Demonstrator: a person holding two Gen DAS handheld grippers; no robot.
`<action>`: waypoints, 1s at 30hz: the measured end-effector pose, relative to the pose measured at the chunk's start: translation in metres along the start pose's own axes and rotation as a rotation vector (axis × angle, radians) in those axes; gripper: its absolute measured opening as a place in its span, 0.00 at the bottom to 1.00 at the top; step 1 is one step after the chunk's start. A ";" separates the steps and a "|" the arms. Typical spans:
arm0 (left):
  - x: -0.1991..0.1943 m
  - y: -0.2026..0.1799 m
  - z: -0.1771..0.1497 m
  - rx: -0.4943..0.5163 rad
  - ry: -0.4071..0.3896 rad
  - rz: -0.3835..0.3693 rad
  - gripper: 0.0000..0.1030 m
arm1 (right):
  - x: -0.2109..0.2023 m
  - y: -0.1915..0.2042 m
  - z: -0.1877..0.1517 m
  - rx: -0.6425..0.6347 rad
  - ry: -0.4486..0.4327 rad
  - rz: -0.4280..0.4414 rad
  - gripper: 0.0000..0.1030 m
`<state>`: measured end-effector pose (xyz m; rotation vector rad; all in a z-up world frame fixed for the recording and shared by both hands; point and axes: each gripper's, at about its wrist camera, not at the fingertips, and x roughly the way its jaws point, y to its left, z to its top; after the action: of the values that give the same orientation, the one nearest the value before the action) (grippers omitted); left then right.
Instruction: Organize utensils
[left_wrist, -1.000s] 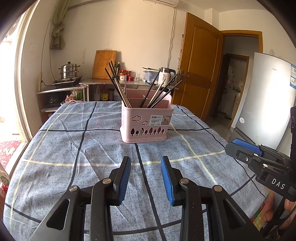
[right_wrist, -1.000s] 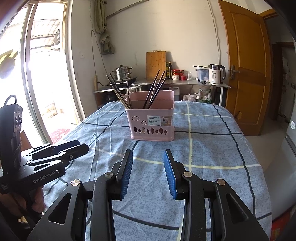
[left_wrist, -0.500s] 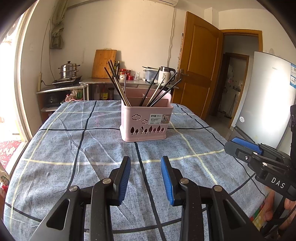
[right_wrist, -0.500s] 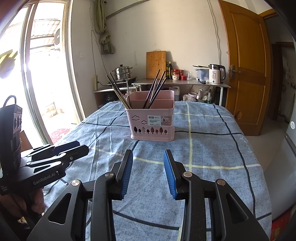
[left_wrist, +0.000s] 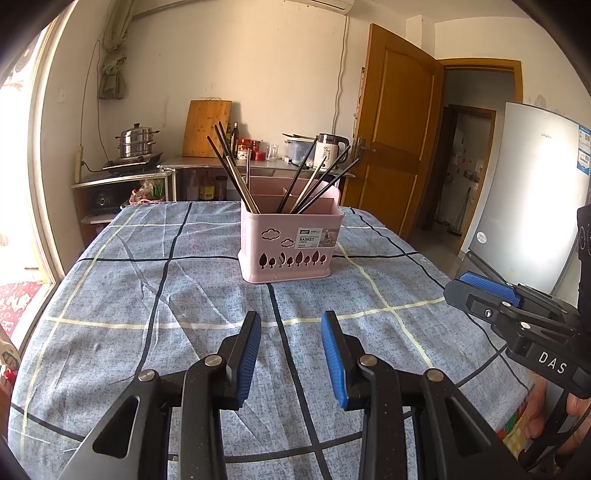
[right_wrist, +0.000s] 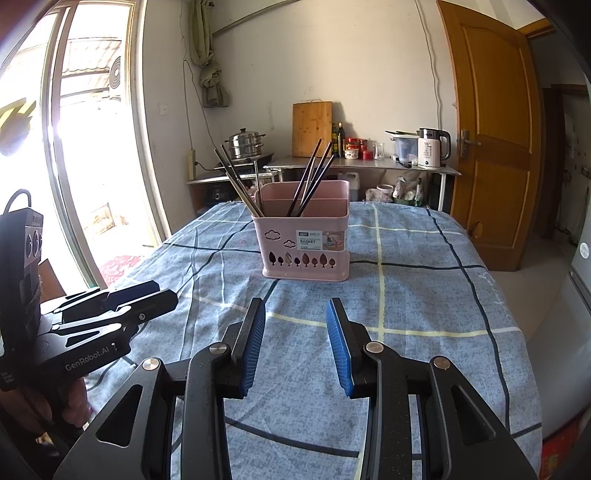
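Observation:
A pink utensil basket (left_wrist: 288, 243) (right_wrist: 304, 240) stands upright mid-table on the blue checked cloth (left_wrist: 147, 302). Several dark chopsticks (left_wrist: 231, 171) (right_wrist: 236, 181) lean left in its left compartment, and more chopsticks (left_wrist: 321, 181) (right_wrist: 314, 173) lean right in another. My left gripper (left_wrist: 290, 328) hovers over the cloth nearer than the basket, open with nothing between its blue pads. My right gripper (right_wrist: 295, 317) stands likewise, open and empty. Each gripper also shows in the other's view: the right gripper (left_wrist: 491, 291) at the right edge, the left gripper (right_wrist: 147, 291) at the left edge.
A counter (right_wrist: 362, 164) behind the table holds a kettle (right_wrist: 432, 147), jars and a cutting board (right_wrist: 312, 129). A steel steamer pot (left_wrist: 135, 142) sits at back left. A wooden door (right_wrist: 491, 140) and a fridge (left_wrist: 532, 192) stand to the right, a glass door (right_wrist: 74, 155) to the left.

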<state>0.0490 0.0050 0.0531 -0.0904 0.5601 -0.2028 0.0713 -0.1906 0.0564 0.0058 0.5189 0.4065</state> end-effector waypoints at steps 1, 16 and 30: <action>0.000 0.000 0.000 0.000 -0.001 0.001 0.32 | 0.000 0.000 0.000 0.001 -0.001 0.001 0.34; -0.001 0.003 0.001 -0.007 -0.003 0.022 0.32 | -0.001 0.001 0.001 -0.003 -0.001 0.002 0.35; -0.002 0.003 0.002 -0.003 -0.006 0.016 0.32 | -0.001 0.002 0.001 -0.003 0.000 0.003 0.34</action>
<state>0.0485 0.0086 0.0554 -0.0892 0.5549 -0.1865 0.0702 -0.1895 0.0583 0.0038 0.5180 0.4100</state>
